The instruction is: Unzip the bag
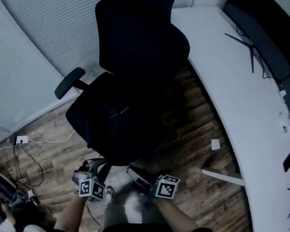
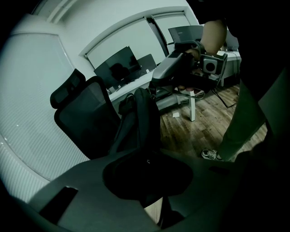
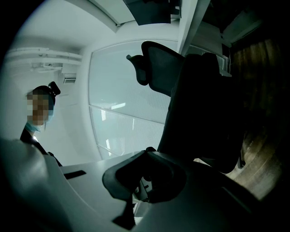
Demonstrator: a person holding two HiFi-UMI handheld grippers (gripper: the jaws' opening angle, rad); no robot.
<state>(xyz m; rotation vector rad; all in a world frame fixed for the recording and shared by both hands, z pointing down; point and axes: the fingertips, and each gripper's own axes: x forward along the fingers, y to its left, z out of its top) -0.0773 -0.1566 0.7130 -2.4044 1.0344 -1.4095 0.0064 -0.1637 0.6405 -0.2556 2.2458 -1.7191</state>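
Black bag (image 1: 117,116): soft, matte, slumped upright on seat of black office chair (image 1: 141,24), against backrest. Zip not discernible in the dark fabric. L gripper (image 1: 94,166) at bag's lower front, nearly closed, pinching bag fabric. R gripper (image 1: 134,172) just beside, jaws fully together; anything pinched too dark to tell.

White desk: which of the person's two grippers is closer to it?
Right. The right gripper reaches in from the side of the white desk, just below the black chair; the left gripper lies farther left, with the right one between it and the desk.
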